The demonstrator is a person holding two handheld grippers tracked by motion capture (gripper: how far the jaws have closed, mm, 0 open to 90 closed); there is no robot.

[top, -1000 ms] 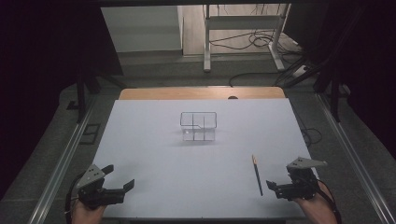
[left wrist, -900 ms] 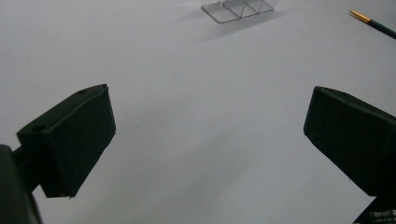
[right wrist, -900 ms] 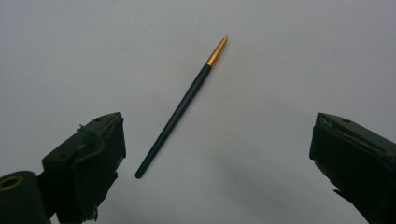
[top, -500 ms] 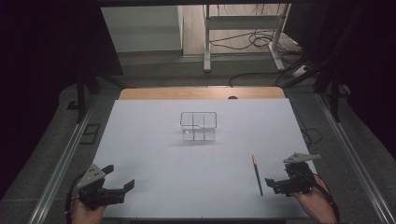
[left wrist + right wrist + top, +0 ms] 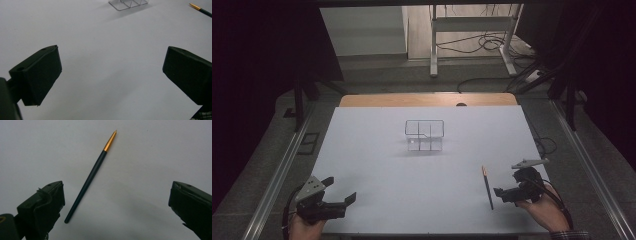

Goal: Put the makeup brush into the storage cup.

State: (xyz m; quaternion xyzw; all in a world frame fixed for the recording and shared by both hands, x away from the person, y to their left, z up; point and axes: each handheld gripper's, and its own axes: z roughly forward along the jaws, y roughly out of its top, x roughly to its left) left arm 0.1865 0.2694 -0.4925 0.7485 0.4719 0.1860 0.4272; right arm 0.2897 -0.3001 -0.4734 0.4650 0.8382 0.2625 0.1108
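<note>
Table (image 5: 377, 150) with a pale, plain top, seen from above the person's side, with little on it. Going left to right: at the near left corner, a hand holds the left claw (image 5: 339, 195) just above the surface. Its jaws are spread wide and hold nothing; in the left gripper view, bare table lies between them.

Toward the middle of the table, nearer the far edge, stands a small clear box (image 5: 424, 135) divided into compartments. It looks empty, and it sits well apart from both claws.

Near the right edge, toward the near side, lies a slim brush (image 5: 487, 186) with a dark handle and a gold-coloured tip. It lies flat, tip pointing to the far edge. Just beside it, on its right, a hand holds the right claw (image 5: 504, 192), turned to face the brush. Its jaws stand wide apart and grip nothing. In the right gripper view, the brush (image 5: 91, 176) lies slanted between the jaws, closer to the one on the left of that view, its blunt end close beside that jaw.

The brush is probably very light, stiff and smooth, and being round and thin it may roll or slip. The best hold seems to be across the middle of the dark handle, jaws set down on either side, clear of the narrow tip.
</note>
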